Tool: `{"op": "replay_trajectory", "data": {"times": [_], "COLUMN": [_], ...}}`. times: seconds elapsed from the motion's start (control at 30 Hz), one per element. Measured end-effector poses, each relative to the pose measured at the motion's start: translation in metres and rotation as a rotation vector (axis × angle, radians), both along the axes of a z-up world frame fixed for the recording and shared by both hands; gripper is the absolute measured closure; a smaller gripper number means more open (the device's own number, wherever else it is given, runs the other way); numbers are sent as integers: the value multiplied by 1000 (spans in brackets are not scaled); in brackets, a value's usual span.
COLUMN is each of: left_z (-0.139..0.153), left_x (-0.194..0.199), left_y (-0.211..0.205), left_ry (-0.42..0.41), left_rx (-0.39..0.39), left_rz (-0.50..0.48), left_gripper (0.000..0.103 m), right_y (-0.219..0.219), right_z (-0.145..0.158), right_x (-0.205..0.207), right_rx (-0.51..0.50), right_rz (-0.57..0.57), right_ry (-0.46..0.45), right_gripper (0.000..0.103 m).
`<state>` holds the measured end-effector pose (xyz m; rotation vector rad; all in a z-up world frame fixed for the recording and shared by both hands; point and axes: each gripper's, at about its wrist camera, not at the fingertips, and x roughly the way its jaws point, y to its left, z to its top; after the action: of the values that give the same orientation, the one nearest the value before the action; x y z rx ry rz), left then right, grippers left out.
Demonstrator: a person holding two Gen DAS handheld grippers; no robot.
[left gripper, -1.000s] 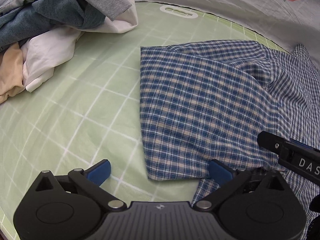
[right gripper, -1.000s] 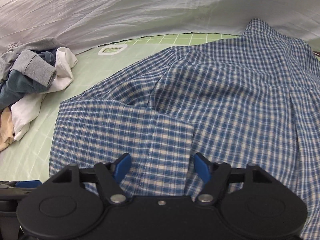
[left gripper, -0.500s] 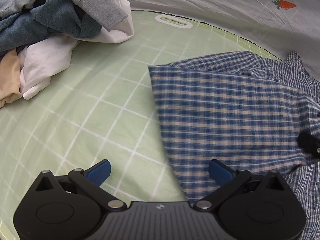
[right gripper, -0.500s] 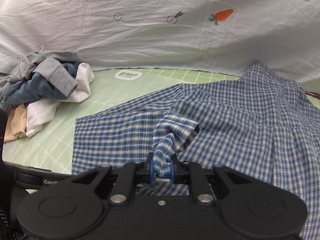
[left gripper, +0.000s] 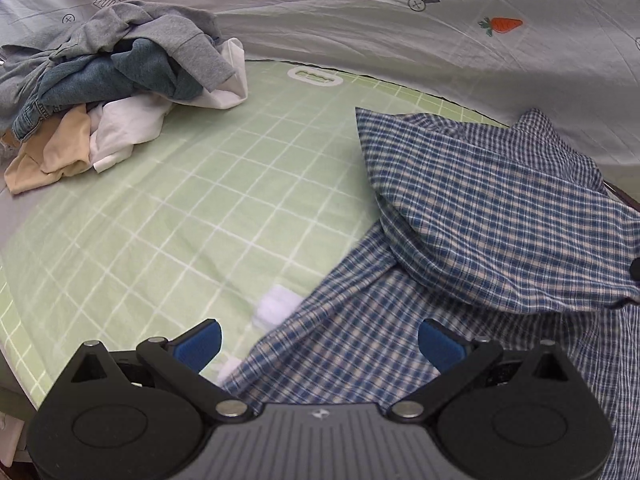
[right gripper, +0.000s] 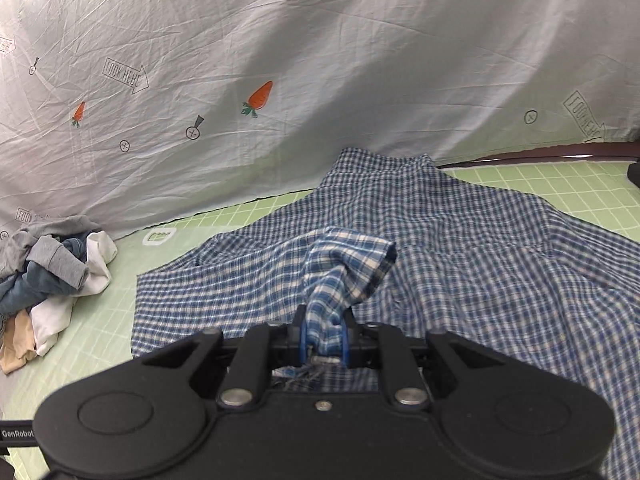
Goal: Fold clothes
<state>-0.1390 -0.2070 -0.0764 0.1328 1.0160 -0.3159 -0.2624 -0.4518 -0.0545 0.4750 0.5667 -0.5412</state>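
A blue and cream plaid shirt (right gripper: 460, 264) lies spread on the green grid mat (right gripper: 100, 320). My right gripper (right gripper: 323, 338) is shut on the shirt's sleeve cuff (right gripper: 348, 260), which stands bunched above the blue pads, lifted off the shirt. In the left wrist view the raised plaid shirt (left gripper: 500, 216) hangs as a fold on the right, and a lower layer runs between the fingers of my left gripper (left gripper: 318, 344). That gripper is open, its blue pads (left gripper: 200, 342) wide apart just above the cloth and mat.
A pile of grey, denim, white and beige clothes (left gripper: 108, 92) sits at the mat's far left, also the clothes pile (right gripper: 48, 276). A grey sheet with carrot prints (right gripper: 280, 80) hangs behind. A small white label (left gripper: 276, 308) shows beside the shirt's edge.
My right gripper closed on the sleeve cuff and lifted it up and back. The left gripper stayed open; the shirt's folded layer swung away to the right in its view.
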Motion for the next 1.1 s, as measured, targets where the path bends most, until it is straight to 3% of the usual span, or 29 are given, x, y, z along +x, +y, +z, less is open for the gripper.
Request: {"op": "replay_trajectory", "data": {"times": [0.27,0.43,0.57,0.73,0.93,1.1], "left_z": [-29,-42,-56,-72,-70,-68], "left_x": [-56,-66,-65,-60,-63,-65], "left_y": [-72,-108,-126,-128,-124,-121], "left_ry": [55,66,97,168,157,165], "left_rx": [36,56,90,111,109,110], "left_rz": [-89,-122,-120,-42,-23,-6], "left_gripper": [0,0,0,0,0,0], "right_y": [-40,-72,-111,-149,-180,-205], "right_z": [-8,-11,-15,-15,-24,-59], "right_x": [-51,-72,-89,-111,-141,-153], "right_rx": [21,11,17,-32,-100,17], "right_rz": [46,72,27,-61,-157,-224], "right_ry": [14,-3,-36,-62,-19,81], "right_gripper": [87,87,87,87,87,85]}}
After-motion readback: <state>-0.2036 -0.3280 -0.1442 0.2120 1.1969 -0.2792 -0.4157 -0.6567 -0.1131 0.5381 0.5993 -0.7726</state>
